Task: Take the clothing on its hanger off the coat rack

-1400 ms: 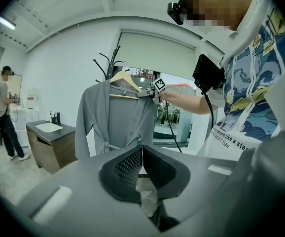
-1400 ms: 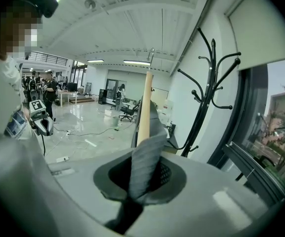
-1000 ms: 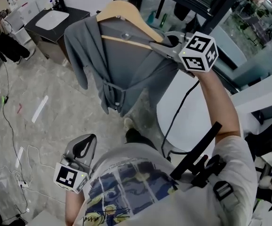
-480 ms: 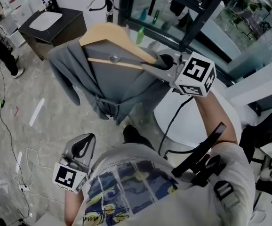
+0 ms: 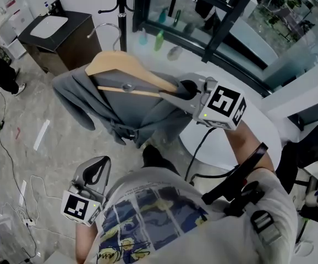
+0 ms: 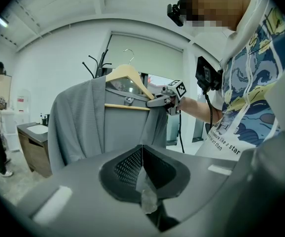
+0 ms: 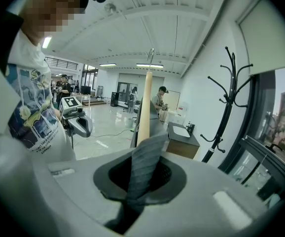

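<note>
A grey garment (image 5: 148, 114) hangs on a wooden hanger (image 5: 120, 67) whose metal hook (image 5: 101, 29) is free in the air, apart from the black coat rack (image 5: 119, 4). My right gripper (image 5: 167, 91) is shut on the hanger's right end through the grey cloth; fabric (image 7: 145, 167) fills its jaws beside the wooden arm (image 7: 144, 107). My left gripper (image 5: 98, 163) hangs low by the person's waist, shut and holding nothing. The left gripper view shows the garment (image 6: 93, 127), the hanger (image 6: 125, 75) and the right gripper (image 6: 157, 101) ahead of the closed left gripper (image 6: 142, 149).
A dark cabinet with a white sink (image 5: 54, 26) stands at the back left. A round white table (image 5: 214, 142) lies under my right arm. Cables (image 5: 16, 164) trail on the floor at left. A black-framed glass wall (image 5: 214, 32) runs behind. People stand further off (image 7: 158, 100).
My right gripper has come down and towards the person with the hanger and garment. The coat rack's pole now shows behind the free hook. The left gripper has stayed still.
</note>
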`<control>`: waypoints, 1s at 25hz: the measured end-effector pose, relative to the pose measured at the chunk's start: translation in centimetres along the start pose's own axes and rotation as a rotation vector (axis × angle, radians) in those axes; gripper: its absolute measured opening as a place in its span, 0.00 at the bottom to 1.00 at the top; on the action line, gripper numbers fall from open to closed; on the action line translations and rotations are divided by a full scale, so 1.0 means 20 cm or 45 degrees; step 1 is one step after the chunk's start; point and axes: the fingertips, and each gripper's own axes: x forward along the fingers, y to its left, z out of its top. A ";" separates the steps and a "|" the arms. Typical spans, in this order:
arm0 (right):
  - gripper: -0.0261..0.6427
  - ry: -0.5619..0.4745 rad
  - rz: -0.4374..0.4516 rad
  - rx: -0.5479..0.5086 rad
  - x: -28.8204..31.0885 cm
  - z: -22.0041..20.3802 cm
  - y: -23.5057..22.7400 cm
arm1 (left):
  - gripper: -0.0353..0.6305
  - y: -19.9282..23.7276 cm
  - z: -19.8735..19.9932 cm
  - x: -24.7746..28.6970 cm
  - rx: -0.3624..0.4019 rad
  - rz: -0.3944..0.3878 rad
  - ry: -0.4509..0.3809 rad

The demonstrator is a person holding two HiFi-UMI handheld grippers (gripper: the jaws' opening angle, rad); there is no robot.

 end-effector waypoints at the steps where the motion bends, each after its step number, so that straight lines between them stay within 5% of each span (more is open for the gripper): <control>1: 0.07 0.003 0.002 -0.001 0.00 -0.01 0.01 | 0.06 0.00 0.00 0.00 0.001 -0.002 -0.002; 25: 0.07 0.018 0.058 0.023 0.10 -0.03 0.20 | 0.06 0.04 -0.02 0.00 -0.006 -0.049 -0.001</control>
